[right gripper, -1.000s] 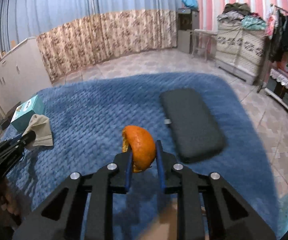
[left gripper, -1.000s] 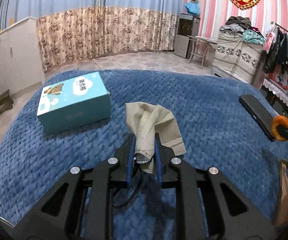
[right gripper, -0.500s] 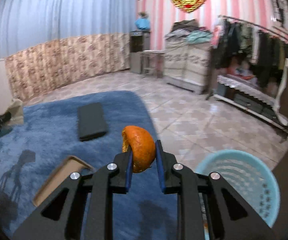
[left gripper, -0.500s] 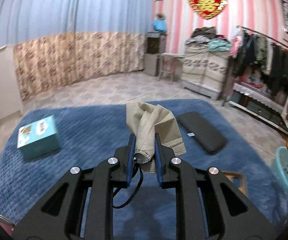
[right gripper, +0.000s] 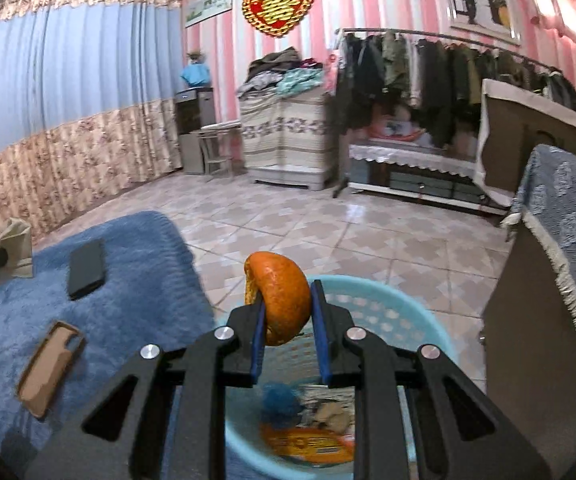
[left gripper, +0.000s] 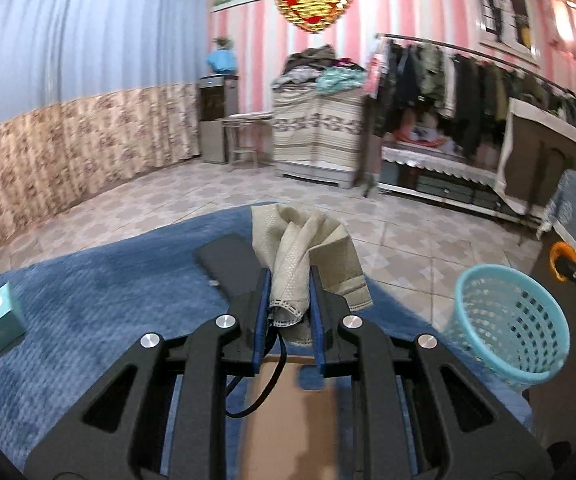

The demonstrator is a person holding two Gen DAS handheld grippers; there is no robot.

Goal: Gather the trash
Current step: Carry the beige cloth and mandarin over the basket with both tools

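Carrying trash to bin: right gripper (right gripper: 286, 312) clamps orange peel (right gripper: 282, 298) above blue basket (right gripper: 419, 320) (some rubbish already inside); left gripper (left gripper: 288, 300) pinches beige cloth (left gripper: 303, 252), basket near right; both drops remain.

A home bedroom: clothes rack (left gripper: 467, 80), curtains (left gripper: 80, 92), rug (left gripper: 88, 300).

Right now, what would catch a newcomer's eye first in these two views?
The orange peel pinched in the right hand-held gripper, right above the light blue basket that already holds trash. Next, the beige cloth clamped in the left hand-held gripper over the blue rug. Behind, a red-and-gold heart hangs on the pink striped wall.
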